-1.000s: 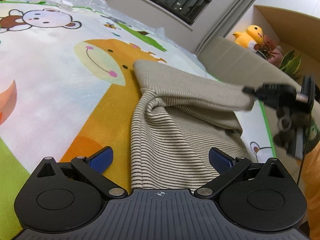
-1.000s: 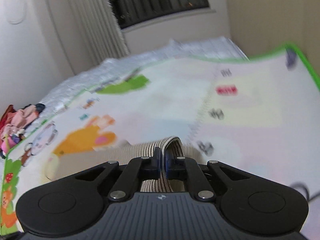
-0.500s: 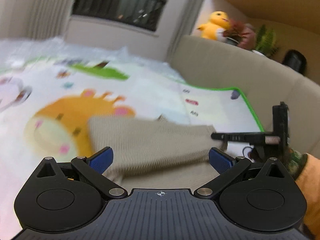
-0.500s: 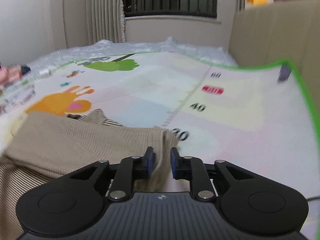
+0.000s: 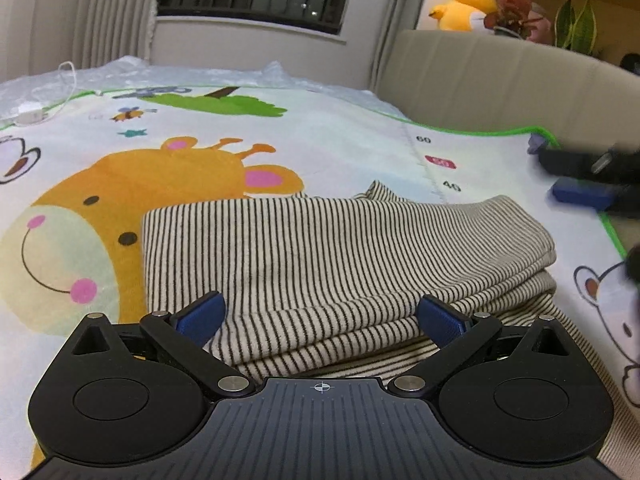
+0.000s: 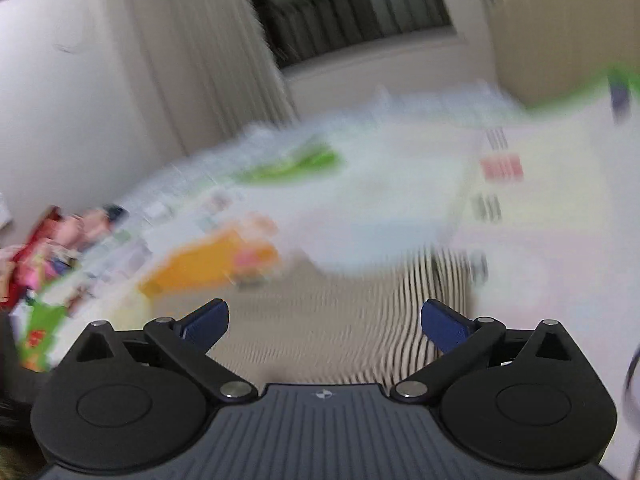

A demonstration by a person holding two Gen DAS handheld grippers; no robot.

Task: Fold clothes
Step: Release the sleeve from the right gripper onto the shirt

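Judged best to press flat the beige black-striped knit garment (image 5: 320,264), lying folded on the cartoon giraffe play mat (image 5: 168,168), with left gripper (image 5: 320,316) and right gripper (image 6: 324,318) both spread wide, empty.

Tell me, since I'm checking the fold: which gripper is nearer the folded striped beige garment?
Left. The left gripper hangs open right over the folded striped beige garment's near edge; the right gripper is off past its far right corner.
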